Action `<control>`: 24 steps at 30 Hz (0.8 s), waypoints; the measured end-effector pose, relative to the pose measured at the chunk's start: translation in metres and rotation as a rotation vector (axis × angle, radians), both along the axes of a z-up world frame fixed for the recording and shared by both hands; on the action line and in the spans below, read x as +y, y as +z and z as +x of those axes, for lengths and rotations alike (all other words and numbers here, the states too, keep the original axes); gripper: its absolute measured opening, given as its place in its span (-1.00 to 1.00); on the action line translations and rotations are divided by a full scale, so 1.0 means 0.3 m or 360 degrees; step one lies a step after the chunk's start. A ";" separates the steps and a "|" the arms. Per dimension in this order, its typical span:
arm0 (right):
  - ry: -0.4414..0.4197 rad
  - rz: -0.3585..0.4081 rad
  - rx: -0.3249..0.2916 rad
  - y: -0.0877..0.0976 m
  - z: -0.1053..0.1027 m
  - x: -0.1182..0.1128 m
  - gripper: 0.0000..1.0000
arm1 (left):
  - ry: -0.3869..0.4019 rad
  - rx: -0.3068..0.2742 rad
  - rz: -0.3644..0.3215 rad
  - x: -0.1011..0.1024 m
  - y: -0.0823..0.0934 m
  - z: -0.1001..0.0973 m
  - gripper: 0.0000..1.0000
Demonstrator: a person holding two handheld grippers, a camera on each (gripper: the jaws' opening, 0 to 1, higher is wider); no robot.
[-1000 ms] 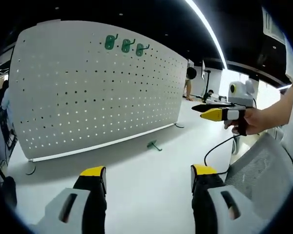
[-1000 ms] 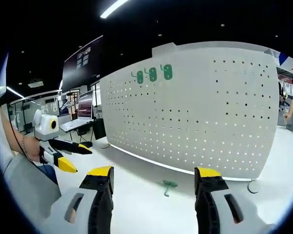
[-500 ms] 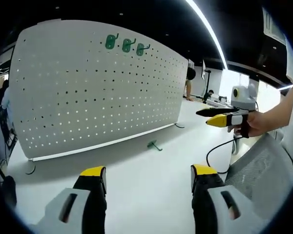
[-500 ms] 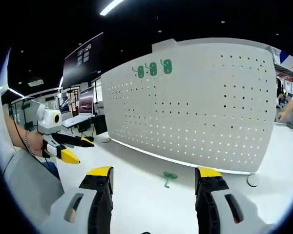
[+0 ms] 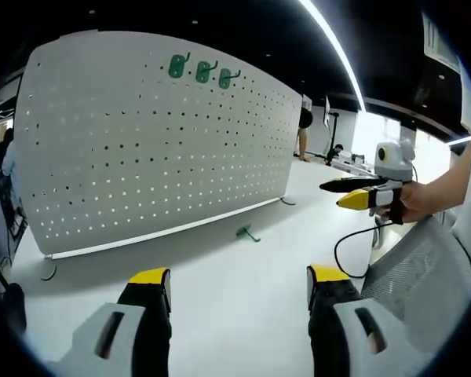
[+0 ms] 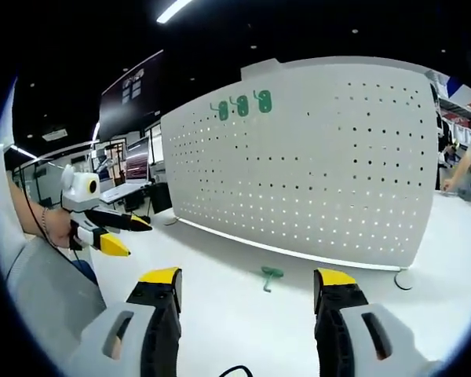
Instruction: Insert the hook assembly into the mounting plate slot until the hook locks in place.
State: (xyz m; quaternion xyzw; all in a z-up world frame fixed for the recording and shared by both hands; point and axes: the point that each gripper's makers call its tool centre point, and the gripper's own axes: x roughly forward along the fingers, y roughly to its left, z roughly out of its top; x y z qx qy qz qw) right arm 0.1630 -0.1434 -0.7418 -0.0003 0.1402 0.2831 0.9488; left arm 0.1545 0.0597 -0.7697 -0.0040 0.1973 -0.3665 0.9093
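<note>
A white perforated mounting plate (image 5: 157, 141) (image 6: 314, 157) stands upright on a white table. Three green hooks (image 5: 202, 71) (image 6: 242, 104) hang near its top edge. One loose green hook (image 5: 247, 232) (image 6: 270, 276) lies on the table in front of the plate. My left gripper (image 5: 238, 284) is open and empty, low over the table, well short of the loose hook. It also appears at the left of the right gripper view (image 6: 118, 234). My right gripper (image 6: 247, 285) is open and empty too, and appears at the right of the left gripper view (image 5: 352, 192), held in a hand.
The white table top (image 5: 235, 290) stretches wide in front of the plate. The plate's round feet (image 5: 49, 273) (image 6: 408, 279) rest on it. A black cable (image 5: 347, 239) hangs by the right hand. Desks, monitors and people stand in the background.
The right gripper has drifted right and slightly down in the left gripper view; its own view has shifted a little. The loose hook and the plate stay put.
</note>
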 end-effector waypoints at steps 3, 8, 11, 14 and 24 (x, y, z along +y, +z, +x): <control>0.0001 -0.0001 0.0005 -0.005 0.000 -0.001 0.32 | -0.0004 0.0002 0.0003 -0.002 -0.001 -0.001 0.45; 0.0009 -0.0003 0.0017 -0.009 -0.003 0.004 0.32 | -0.0010 0.0002 0.0005 -0.007 0.001 -0.002 0.45; 0.0012 -0.0003 0.0017 -0.009 -0.004 0.006 0.32 | -0.0018 0.0002 0.0008 -0.010 0.001 -0.002 0.45; 0.0008 0.0001 0.0020 -0.009 -0.004 0.005 0.32 | -0.0026 0.0003 0.0007 -0.016 0.004 -0.001 0.45; 0.0005 -0.0009 0.0034 -0.015 -0.004 -0.001 0.32 | -0.0092 -0.0003 0.0040 -0.050 0.015 0.020 0.44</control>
